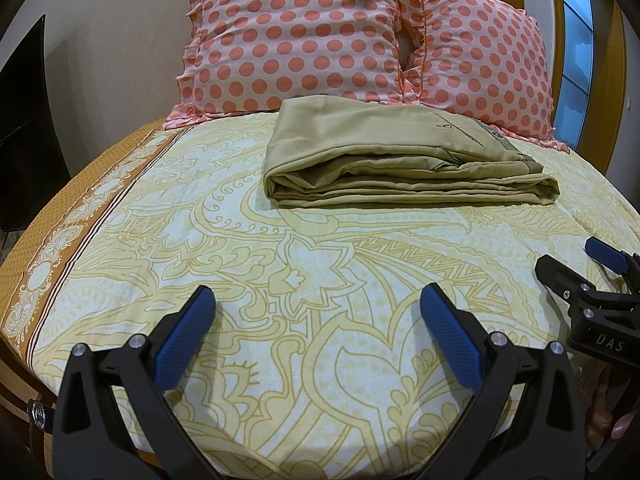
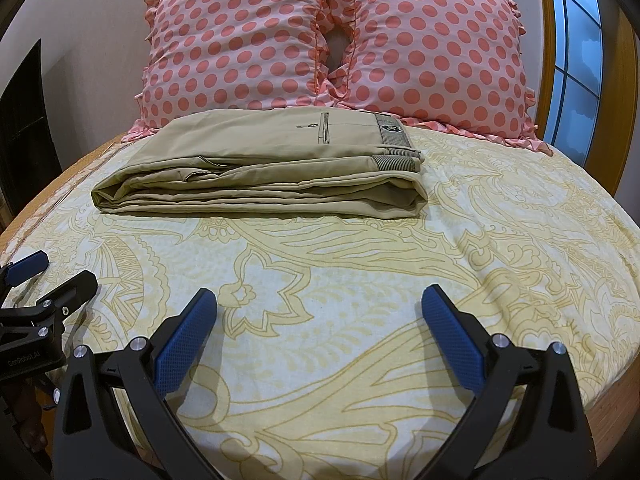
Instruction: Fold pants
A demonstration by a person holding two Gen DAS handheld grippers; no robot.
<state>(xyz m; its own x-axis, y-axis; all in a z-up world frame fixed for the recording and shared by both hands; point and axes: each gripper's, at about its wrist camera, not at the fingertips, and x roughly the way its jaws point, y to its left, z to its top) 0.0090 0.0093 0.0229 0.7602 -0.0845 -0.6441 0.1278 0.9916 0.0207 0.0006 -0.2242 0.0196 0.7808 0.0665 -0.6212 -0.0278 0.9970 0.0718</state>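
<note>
Two grippers hang low over the near part of the bed sheet (image 1: pixel 304 280), and both hold nothing. The left gripper (image 1: pixel 318 300) has its blue fingers (image 1: pixel 184 340) spread wide apart, with only the yellow patterned sheet showing between them. The right gripper (image 2: pixel 320 300) is released in the same way, its blue fingers (image 2: pixel 452 340) far from each other and touching no cloth. The pants (image 2: pixel 260 168) lie well ahead of both pairs of fingertips, folded into a flat stack of several layers, with the waistband and a dark label on the top layer toward the right. From the left gripper the stack is ahead and a little to the right of its fingers; from the right gripper it is ahead and a little to the left. Beyond the pants, two pillows (image 2: pixel 336 40) with pink dots stand side by side, and the far edge of the stack lies just before them. Each gripper appears at the edge of the other's view, beside it.
</note>
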